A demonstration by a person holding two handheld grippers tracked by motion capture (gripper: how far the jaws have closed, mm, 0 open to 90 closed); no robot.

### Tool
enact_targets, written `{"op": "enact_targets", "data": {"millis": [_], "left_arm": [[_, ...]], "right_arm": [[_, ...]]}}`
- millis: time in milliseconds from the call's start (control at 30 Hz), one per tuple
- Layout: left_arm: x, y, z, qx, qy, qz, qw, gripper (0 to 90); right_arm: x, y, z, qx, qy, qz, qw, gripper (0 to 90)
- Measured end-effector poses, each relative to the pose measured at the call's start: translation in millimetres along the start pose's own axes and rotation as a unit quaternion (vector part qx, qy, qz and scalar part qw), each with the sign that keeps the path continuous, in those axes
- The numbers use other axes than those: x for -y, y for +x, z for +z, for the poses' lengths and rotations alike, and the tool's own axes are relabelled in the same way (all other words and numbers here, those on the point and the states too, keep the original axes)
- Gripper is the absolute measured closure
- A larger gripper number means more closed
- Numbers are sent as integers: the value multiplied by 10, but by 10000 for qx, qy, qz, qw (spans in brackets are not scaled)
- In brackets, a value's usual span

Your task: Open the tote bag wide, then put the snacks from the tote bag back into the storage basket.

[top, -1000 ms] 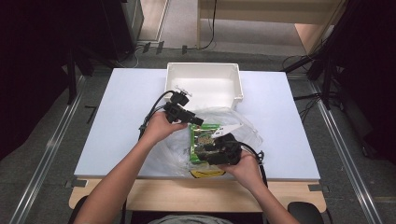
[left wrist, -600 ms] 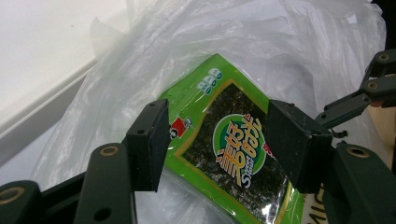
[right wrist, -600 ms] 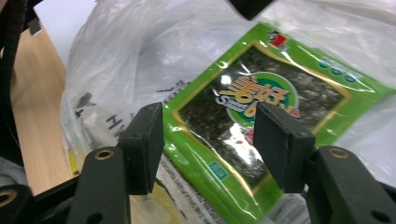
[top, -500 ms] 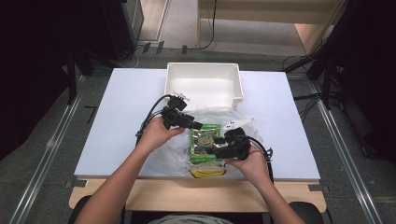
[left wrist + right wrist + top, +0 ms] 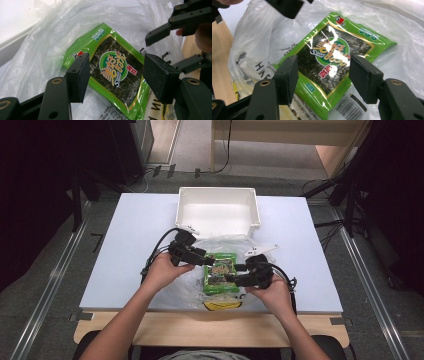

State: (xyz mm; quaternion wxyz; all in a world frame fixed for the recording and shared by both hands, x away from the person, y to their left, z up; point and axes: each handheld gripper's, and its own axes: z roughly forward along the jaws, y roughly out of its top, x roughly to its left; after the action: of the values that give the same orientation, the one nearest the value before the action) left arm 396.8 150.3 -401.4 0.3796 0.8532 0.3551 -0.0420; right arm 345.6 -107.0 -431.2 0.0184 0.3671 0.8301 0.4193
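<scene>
I hold both tools spread: left tool (image 5: 113, 77) and right tool (image 5: 324, 77) flank the seaweed snack packet (image 5: 220, 272) on the clear plastic bag (image 5: 225, 245), mid-bench toward the near edge. Risk: pads snag bag film, dragging it.

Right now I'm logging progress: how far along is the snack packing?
Done: nothing looks packed; the white bin is bare. In hand: the left gripper and the right gripper, both open, flank the green seaweed packet lying on the clear plastic bag. Left: probably gripping the packet and moving it.
</scene>
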Motion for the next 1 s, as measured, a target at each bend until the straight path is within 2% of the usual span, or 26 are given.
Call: {"op": "enact_targets", "data": {"millis": [133,333,500,667,1000], "left_arm": [[47,-23,-28,-4,46,28,10000,391],[162,-36,-70,23,-42,-77,10000,381],[260,-76,-81,-49,-36,-32,10000,384],[342,-82,-69,-81,-37,-73,9999,389],[404,-78,-41,-105,-57,-138,9998,405]], "right_arm": [[11,-43,-19,42,-7,28,10000,416],[28,-117,-36,130,-39,144,9998,425],[36,-124,-32,154,-77,150,9997,438],[43,-131,-18,194,-49,163,9997,454],[48,-117,25,179,6,171,9997,459]]}}
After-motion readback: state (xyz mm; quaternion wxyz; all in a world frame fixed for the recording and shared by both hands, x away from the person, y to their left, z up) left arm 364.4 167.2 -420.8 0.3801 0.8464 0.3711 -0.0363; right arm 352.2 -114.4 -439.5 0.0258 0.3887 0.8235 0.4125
